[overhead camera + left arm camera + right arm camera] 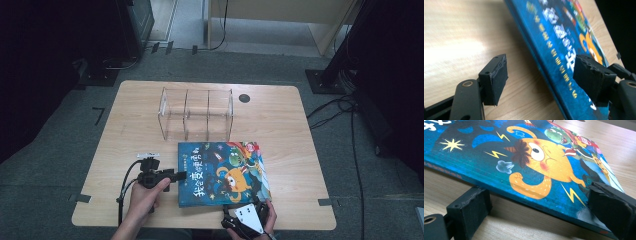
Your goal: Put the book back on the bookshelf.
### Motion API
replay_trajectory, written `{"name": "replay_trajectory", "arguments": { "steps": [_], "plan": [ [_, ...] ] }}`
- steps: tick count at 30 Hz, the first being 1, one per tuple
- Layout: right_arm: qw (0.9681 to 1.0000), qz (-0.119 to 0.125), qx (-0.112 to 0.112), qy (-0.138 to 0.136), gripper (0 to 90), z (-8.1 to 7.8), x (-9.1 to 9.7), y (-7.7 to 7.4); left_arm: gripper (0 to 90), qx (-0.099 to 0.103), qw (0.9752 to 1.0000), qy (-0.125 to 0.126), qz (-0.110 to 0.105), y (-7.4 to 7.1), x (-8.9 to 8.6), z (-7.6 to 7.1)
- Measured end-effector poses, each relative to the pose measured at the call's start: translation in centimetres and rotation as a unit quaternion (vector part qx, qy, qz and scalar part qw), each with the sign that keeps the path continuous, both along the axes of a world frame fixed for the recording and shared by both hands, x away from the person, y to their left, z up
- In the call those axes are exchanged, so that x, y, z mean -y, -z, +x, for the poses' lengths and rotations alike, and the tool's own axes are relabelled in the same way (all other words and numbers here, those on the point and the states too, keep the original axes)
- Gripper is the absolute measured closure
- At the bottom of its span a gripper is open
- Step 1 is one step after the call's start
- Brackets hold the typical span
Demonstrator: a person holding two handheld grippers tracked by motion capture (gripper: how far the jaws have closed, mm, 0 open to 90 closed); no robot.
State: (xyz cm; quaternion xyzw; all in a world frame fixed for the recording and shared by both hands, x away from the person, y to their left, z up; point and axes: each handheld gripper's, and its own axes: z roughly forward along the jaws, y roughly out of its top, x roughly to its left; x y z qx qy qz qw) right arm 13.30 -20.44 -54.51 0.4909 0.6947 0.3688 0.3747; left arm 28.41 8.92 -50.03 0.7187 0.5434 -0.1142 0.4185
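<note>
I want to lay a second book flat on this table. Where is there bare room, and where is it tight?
Bare wood lies left of the clear divider rack, on the table, above the left gripper. A narrower patch runs right of the rack and picture book. It is crowded along the near edge, where both hands and the right gripper meet the book.

We see a light wooden desk (280,120); clear divided organizer (196,114) at rear, blue picture book (222,172) lying in front.
</note>
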Motion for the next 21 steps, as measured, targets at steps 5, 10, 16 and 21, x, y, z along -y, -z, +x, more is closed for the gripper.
{"name": "replay_trajectory", "arguments": {
  "steps": [5, 10, 16, 21],
  "plan": [
    [0.9999, -0.009, 0.006, -0.004, 4.4, -0.1, -0.2, 0.0, 37.7, -0.019, 0.9997, -0.004, -0.014, 0.2, 0.5, 0.8],
    [0.9999, -0.010, 0.006, -0.008, 4.4, -0.1, -0.2, 0.0, 46.9, -0.050, 0.9983, 0.017, -0.023, 0.8, 0.9, 1.6],
    [1.0000, -0.002, 0.001, -0.008, 4.4, 0.0, -0.1, 0.0, 56.2, -0.054, 0.9970, 0.013, -0.054, 0.8, 0.6, 1.8],
    [0.9999, 0.009, -0.008, -0.008, 4.4, 0.1, 0.1, 0.0, 61.9, -0.059, 0.9956, 0.015, -0.072, 0.6, 0.2, 1.8]
  ]
}}
